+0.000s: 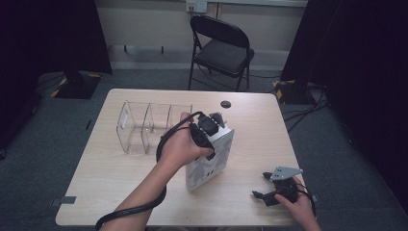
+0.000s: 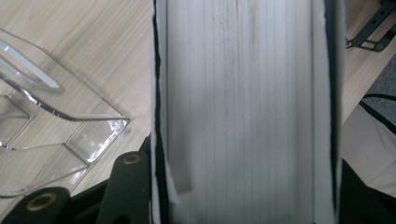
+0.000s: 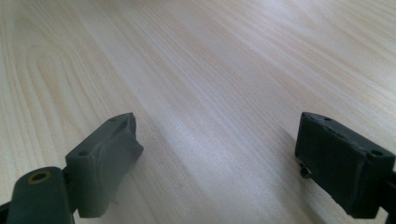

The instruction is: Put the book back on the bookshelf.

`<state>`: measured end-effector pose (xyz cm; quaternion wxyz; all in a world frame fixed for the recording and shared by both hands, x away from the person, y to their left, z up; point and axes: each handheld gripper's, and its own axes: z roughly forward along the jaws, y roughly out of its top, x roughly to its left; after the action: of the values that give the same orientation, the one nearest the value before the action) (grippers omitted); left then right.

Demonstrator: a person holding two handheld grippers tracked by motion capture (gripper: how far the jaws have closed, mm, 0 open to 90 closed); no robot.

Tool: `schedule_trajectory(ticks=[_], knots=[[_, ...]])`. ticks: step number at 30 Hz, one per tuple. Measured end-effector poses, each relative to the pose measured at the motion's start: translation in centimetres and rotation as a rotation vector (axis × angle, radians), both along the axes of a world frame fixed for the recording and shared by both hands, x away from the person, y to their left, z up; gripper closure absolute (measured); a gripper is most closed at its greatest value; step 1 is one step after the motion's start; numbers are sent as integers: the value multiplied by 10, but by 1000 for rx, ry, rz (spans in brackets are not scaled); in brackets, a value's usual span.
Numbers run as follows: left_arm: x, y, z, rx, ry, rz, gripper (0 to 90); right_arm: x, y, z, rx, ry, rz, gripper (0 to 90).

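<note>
Clamped tight, the jaws of the left gripper (image 1: 211, 126) press on a thick book (image 1: 210, 161) from both sides — in the left gripper view the white page edges of the book (image 2: 243, 107) run straight up between the two black jaws, with the dark covers against each pad. From the high view the book stands on the wooden table (image 1: 120, 173) near its middle, tilted rather than flat, its grey-and-white patterned cover facing the person's side. The left hand (image 1: 180, 147) wraps the gripper from above and its black cable loops back toward the table's near edge.

Just beside the book, on its left, sits a clear plastic rack (image 1: 146, 126) with several upright dividers; one corner of the rack (image 2: 70, 121) lies close to the book in the left gripper view, though whether they touch is hard to say.

Wide apart and gripping nothing, the jaws of the right gripper (image 1: 263, 185) rest low near the table's front right corner — bare wood lies between its pads (image 3: 107, 158). It is well apart from the book. A folding chair (image 1: 222, 48) stands beyond the far edge.
</note>
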<state>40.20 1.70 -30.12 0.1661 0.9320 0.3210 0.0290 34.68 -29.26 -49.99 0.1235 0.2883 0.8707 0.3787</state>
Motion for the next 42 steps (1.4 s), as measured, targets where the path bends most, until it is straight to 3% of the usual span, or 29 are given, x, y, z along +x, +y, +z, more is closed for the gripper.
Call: schedule_trajectory(ticks=[11,17,42], knots=[[-3,15,-1,14,17,38,527,0,0,0,0,0,0,119],[-4,24,0,-8,31,48,527,0,0,0,0,0,0,119],[-10,58,7,40,42,101,527,0,0,0,0,0,0,119]])
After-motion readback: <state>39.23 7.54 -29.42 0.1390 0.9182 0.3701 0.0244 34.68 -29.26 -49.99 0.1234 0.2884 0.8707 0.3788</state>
